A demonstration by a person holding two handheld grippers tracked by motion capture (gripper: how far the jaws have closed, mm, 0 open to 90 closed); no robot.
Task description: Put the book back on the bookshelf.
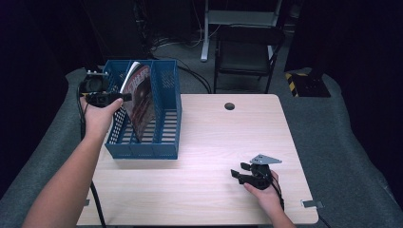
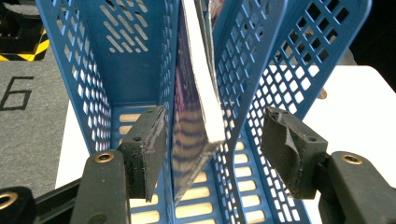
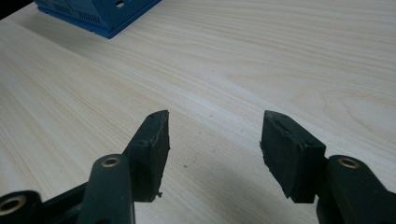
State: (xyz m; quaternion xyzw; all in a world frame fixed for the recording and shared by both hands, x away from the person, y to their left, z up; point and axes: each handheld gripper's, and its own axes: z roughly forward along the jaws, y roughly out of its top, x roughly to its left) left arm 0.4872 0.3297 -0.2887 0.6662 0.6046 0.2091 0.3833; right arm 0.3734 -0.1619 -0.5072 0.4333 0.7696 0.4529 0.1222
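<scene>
The bare left forearm (image 1: 62, 190) comes in closest to the high camera, its hand carrying the black two-jaw left gripper (image 1: 124, 97) at the left wall of the blue perforated plastic file rack (image 1: 168, 118). In the left gripper view its jaws stand apart, pads clear of the thin glossy dark-covered magazine (image 2: 189, 140), which stands on edge between them in the rack's middle slot, leaning against a divider with its white page edge (image 2: 203, 84) facing the gripper. To the right, well apart from the rack, the black two-jaw right gripper (image 1: 240, 172) rests low over the pale wood-grain table (image 1: 214, 137), jaws wide apart with nothing but bare tabletop between them.
</scene>
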